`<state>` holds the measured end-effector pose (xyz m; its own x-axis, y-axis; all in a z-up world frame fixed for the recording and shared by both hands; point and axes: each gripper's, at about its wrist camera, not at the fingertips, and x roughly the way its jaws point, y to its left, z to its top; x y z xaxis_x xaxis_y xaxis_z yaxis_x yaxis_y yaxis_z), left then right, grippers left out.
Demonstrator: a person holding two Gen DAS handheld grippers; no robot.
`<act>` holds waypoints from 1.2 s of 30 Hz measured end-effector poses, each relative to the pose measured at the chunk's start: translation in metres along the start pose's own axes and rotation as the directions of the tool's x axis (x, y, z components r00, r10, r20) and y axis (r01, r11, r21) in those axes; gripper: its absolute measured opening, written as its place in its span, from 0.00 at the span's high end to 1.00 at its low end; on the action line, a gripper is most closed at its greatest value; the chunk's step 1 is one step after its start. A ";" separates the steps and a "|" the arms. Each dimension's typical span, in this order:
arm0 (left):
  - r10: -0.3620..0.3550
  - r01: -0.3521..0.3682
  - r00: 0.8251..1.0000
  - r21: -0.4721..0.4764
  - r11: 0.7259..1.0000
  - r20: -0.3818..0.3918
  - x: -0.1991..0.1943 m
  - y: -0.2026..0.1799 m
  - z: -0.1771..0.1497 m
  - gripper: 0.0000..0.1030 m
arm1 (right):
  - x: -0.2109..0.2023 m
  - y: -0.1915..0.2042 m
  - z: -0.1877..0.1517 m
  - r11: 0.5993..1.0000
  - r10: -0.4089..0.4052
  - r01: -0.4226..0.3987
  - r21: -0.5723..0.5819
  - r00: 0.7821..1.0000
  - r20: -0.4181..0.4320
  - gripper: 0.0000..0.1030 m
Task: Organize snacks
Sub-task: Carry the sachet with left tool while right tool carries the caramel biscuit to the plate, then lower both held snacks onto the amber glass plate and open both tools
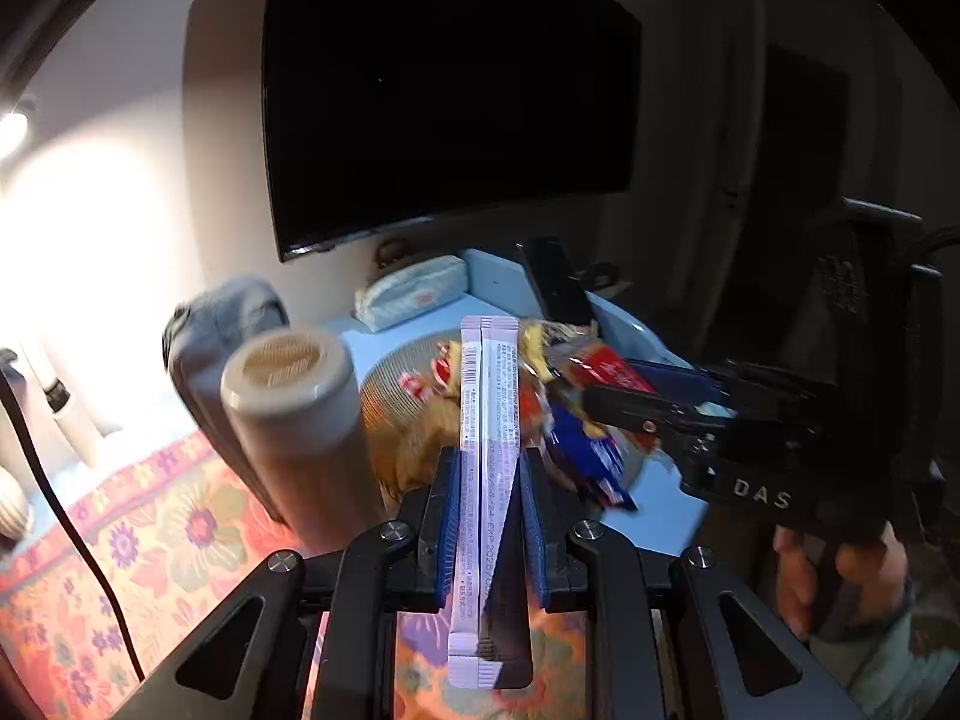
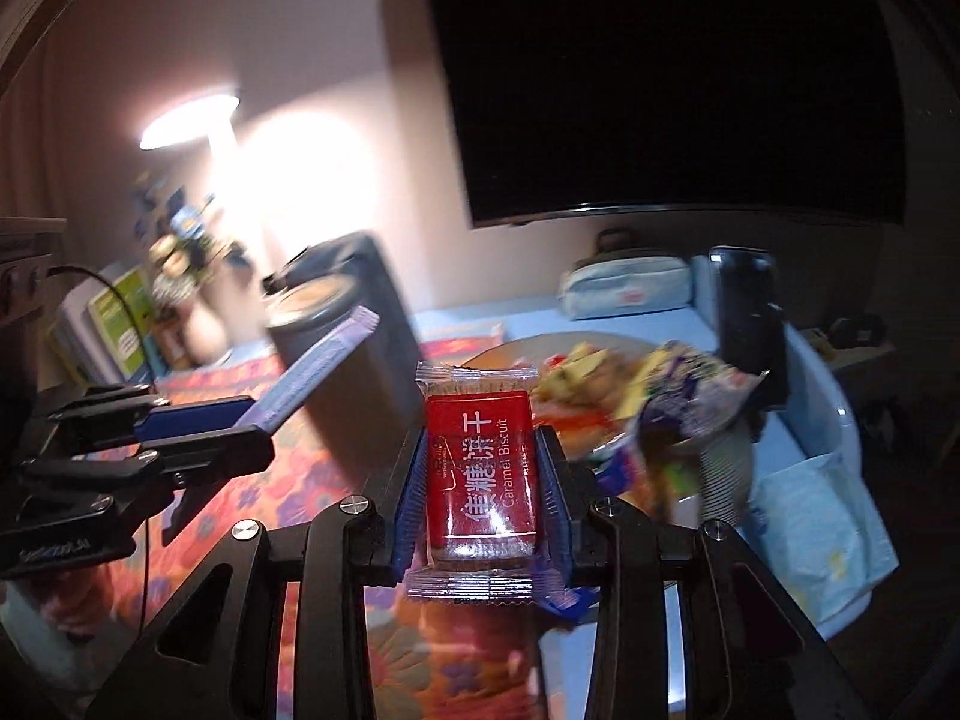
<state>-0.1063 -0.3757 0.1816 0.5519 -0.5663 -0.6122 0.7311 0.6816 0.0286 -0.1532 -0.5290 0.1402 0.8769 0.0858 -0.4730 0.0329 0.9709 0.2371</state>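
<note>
Left wrist view: your left gripper [image 1: 489, 468] clamps a lilac stick sachet [image 1: 485, 480]; your right gripper [image 2: 480, 456], at three o'clock, pinches a caramel biscuit packet [image 2: 480, 468].

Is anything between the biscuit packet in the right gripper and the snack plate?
Nothing visible. The biscuit packet, clamped in the right hand-held gripper, faces the plate with only open air ahead.

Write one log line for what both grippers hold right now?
left gripper: shut on purple stick packet | right gripper: shut on red biscuit packet | both held above snack plate | plate still heaped
</note>
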 end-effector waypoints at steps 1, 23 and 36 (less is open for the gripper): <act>0.037 -0.037 0.999 0.003 0.999 -0.006 0.008 -0.006 0.010 0.82 | 0.003 -0.011 0.004 1.000 0.001 -0.001 0.028 1.000 0.003 0.68; 0.158 -0.175 0.968 -0.074 0.982 -0.195 0.146 0.001 0.088 0.54 | 0.052 -0.114 0.012 0.953 0.027 -0.007 0.303 0.998 -0.064 0.49; 0.124 -0.126 0.988 -0.026 0.992 -0.092 0.083 -0.015 0.072 0.54 | 0.041 -0.087 0.007 0.966 0.057 -0.036 0.255 0.995 -0.076 0.48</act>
<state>-0.0426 -0.4658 0.1875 0.5986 -0.4326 -0.6741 0.6449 0.7595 0.0853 -0.1167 -0.6116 0.1061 0.8385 0.1579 -0.5215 0.1221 0.8783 0.4623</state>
